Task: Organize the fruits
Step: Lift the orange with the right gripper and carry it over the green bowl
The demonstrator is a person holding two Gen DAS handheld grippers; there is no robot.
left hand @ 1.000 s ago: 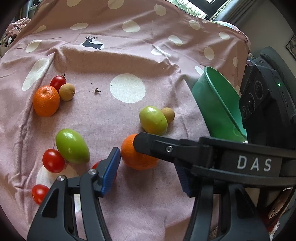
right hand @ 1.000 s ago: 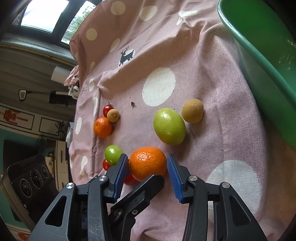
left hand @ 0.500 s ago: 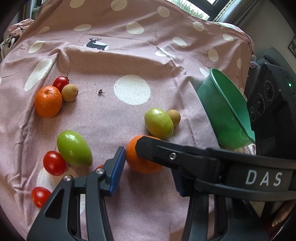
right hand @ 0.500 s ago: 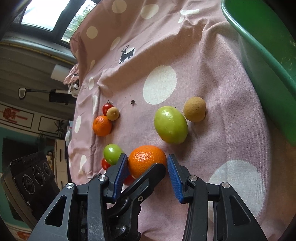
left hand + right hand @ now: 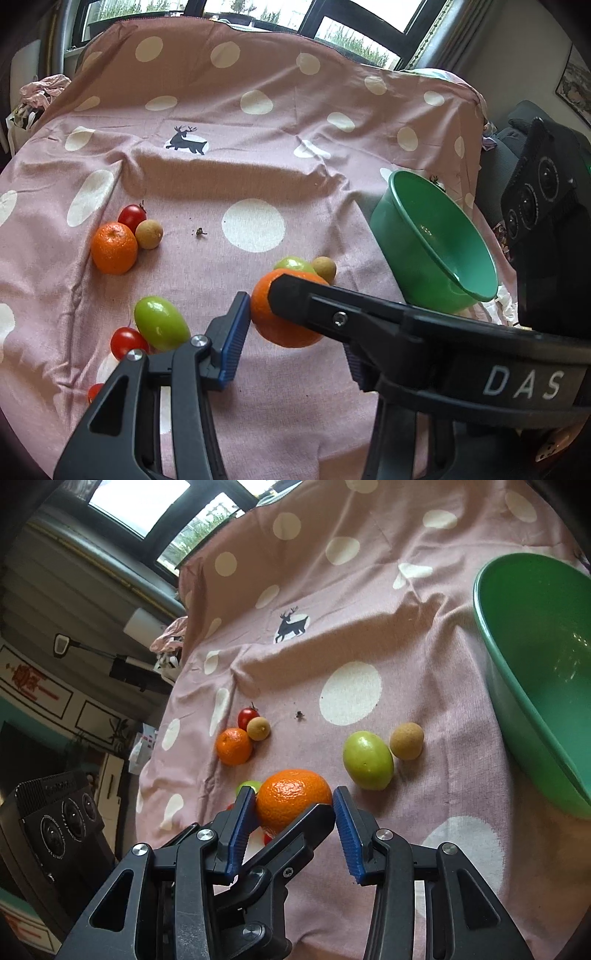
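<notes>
Above the dotted pink cloth [image 5: 424, 664], glossy dimpled orange [image 5: 293, 799], pinched between both tongs, right [image 5: 295, 829], left [image 5: 295, 332].

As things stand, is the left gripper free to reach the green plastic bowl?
Probably not yet: the left gripper and right gripper both sit around one orange; the green plastic bowl is apart.

Low in the frame, the right gripper [image 5: 295, 808] has an orange [image 5: 293, 799] between its blue pads, with the other gripper's black finger [image 5: 295, 834] crossing beneath it. Right of it lie a green fruit [image 5: 368, 760] and a brown ball-shaped fruit [image 5: 406, 741], touching. A second orange [image 5: 234, 746] sits at centre left. A green bowl [image 5: 517, 672] fills the right edge, on a pink dotted cloth [image 5: 369, 602].
</notes>
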